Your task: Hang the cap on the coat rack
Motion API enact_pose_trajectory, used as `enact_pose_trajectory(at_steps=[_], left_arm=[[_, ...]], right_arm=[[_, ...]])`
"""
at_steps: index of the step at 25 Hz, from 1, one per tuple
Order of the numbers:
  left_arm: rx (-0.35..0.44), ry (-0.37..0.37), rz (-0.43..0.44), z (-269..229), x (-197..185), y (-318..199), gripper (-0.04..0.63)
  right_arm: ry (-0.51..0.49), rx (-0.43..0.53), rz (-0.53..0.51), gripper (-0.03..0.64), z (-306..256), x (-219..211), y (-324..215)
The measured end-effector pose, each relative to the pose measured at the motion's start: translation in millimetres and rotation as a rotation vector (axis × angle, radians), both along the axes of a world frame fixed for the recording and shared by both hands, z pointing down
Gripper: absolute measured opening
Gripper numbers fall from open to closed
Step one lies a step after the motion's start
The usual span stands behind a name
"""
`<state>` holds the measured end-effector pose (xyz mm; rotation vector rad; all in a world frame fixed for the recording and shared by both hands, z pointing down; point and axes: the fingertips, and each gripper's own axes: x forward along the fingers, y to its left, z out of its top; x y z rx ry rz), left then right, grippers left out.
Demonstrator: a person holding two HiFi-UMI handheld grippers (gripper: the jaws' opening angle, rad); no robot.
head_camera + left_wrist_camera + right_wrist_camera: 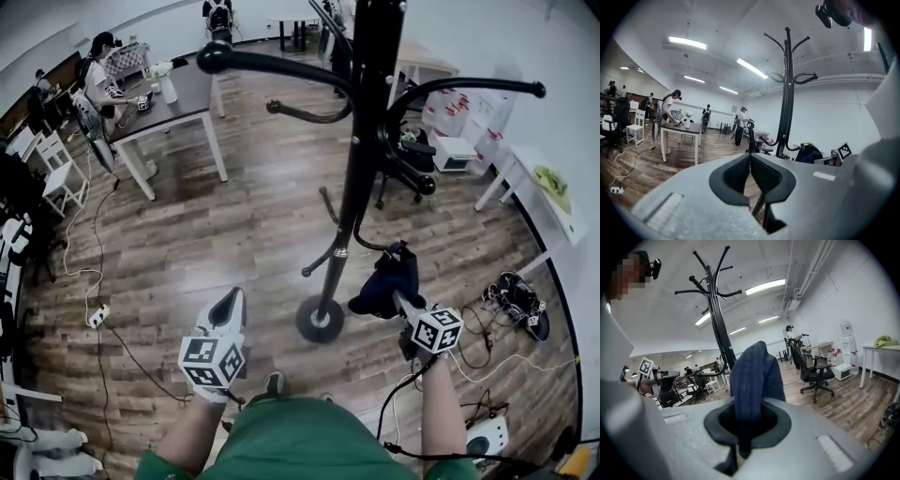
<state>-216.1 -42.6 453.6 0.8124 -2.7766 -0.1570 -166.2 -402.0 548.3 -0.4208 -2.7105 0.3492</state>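
Blue cap [382, 287] beside black coat rack [362, 141]

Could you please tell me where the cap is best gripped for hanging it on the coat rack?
Likely at the edge, from the person's side, as the right gripper holds it: jaws shut on a fold of the cap, its soft body free beyond them, ready to go over a hook of the coat rack.

Dark blue cap [754, 376], black coat rack [362, 141], brown plank floor [234, 234].

Left gripper [232, 298] fingers together — right gripper [397, 298] fingers clamped, forearms outstretched
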Motion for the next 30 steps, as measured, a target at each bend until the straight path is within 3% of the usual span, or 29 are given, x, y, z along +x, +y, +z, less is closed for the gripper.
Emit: enact_pose_trajectory(at_steps=[8,19,25,30], left_arm=[[-0.011,-0.002,-0.136,1.1,34.2,28.5,0.014],[-0.026,0.011,-0.305,7.1,79.5,66.8,0.014],[-0.017,0.019,-0.321,9.1,90.6,68.2,0.014],[-0.005,0.011,-0.28,5.6,87.1,49.3,0.014]], right_arm=[[0.059,-0.036,-0.07,0.012,32.8,-27.0,-4.6],[0.08,-0.03,-0.181,0.012,51.3,-59.3,29.5],[0.119,-0.025,-0.187,0.114,60.3,-52.5,47.4],[0.127,-0.088,-0.16,0.16,58.6,-37.7,42.1]])
